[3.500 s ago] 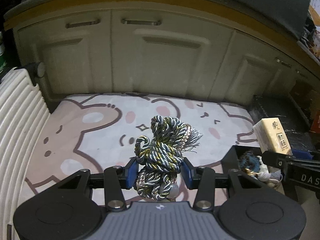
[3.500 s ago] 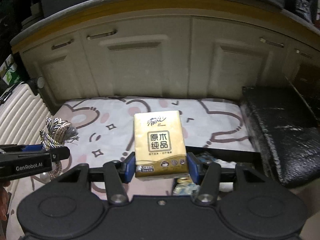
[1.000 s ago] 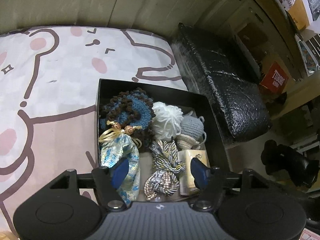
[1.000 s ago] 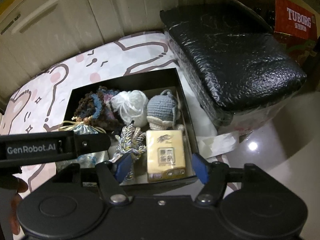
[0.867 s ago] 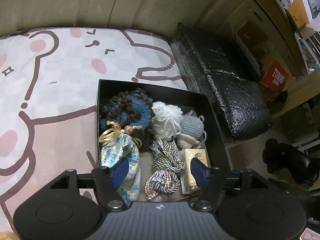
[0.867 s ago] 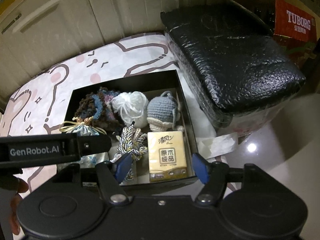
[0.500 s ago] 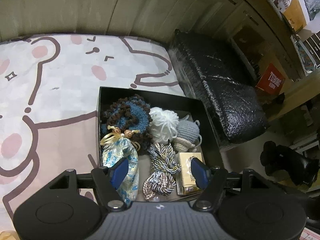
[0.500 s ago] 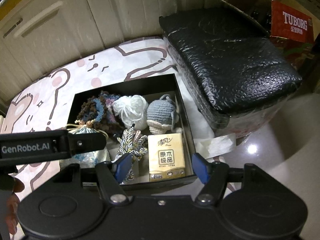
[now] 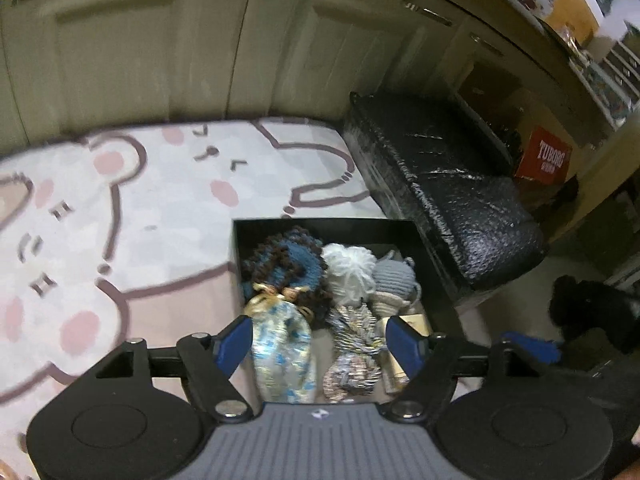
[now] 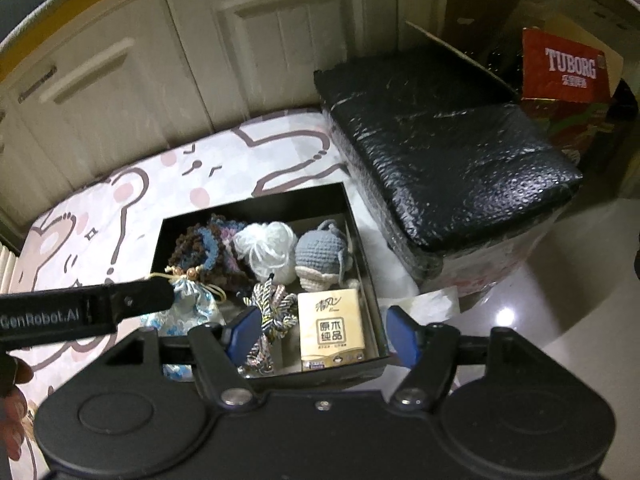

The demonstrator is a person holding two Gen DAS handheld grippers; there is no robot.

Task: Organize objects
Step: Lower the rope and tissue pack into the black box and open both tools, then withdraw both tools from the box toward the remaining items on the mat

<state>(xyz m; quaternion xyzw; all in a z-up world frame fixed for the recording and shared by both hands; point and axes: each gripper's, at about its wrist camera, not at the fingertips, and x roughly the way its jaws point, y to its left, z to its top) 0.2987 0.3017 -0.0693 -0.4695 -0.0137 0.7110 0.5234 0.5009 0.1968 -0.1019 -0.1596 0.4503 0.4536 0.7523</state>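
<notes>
A black open box (image 10: 256,204) sits on the cartoon mat and also shows in the left wrist view (image 9: 320,225). In it lie a braided cord bundle (image 10: 269,312) (image 9: 352,344), a yellow tissue pack (image 10: 331,330), a blue patterned pouch (image 9: 282,356) (image 10: 188,298), a brown-blue crochet piece (image 10: 204,248), a white pompom (image 10: 266,250) and a grey crochet toy (image 10: 320,254). My left gripper (image 9: 320,340) is open and empty above the box's near side. My right gripper (image 10: 320,338) is open and empty above the near right part. The left gripper's finger crosses the right wrist view (image 10: 84,310).
A black wrapped block (image 10: 444,128) stands right of the box, with a red Tuborg carton (image 10: 568,68) behind it. Cream cabinet doors (image 10: 248,40) line the back. The pink cartoon mat (image 9: 120,220) spreads to the left. Shiny floor (image 10: 540,320) lies at the right.
Both grippers held the cord bundle and tissue pack 3.5 s ago; both items now lie in the box. Over the last second both open grippers have drawn up and back from the box.
</notes>
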